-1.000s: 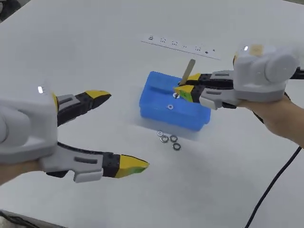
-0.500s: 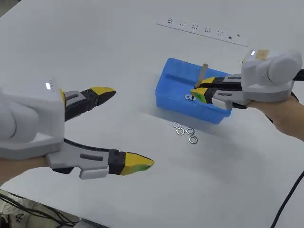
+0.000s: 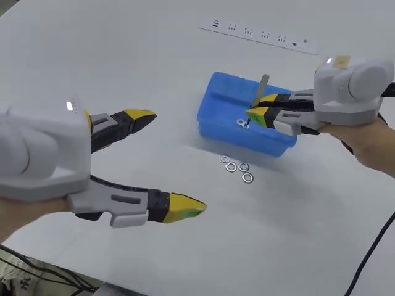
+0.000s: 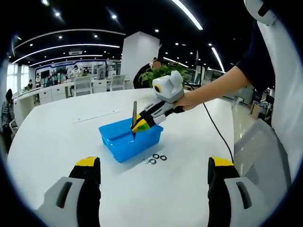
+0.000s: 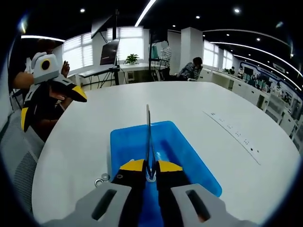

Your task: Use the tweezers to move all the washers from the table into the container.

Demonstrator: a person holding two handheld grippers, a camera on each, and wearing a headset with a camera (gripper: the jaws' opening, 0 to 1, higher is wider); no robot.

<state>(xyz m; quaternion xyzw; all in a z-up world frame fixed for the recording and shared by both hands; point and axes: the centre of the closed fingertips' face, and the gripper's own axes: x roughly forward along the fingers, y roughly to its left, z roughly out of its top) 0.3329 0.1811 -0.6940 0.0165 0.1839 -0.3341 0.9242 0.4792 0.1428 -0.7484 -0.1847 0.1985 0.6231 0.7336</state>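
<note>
We hold the right gripper point(image 3: 256, 114) over the container point(image 3: 239, 142), its jaws pinched tight on the tweezers point(image 3: 263, 88). We judge that this grip places the tips inside the container, so that a washer let go there lands within its walls rather than on the table. A small washer point(image 3: 242, 124) shows at the tips, inside the container. We cannot tell whether the tweezers grip it or whether it lies on the container floor. The long axis of the tweezers stands steep, close to upright. The tips point down into the container and the blunt end rises above the jaws, leaning slightly toward the far side of the container. In the right gripper view the tweezers run straight out between the jaws, along the container's length. Four loose washers point(image 3: 237, 168) lie on the table just beside the container's near wall, close together and not yet moved. The left gripper point(image 3: 173, 163) hangs well apart from the container on its near left side, jaws spread wide and holding nothing. We judge that it is parked clear of the working path. A power strip point(image 3: 259, 36) lies beyond the container's far side.
</note>
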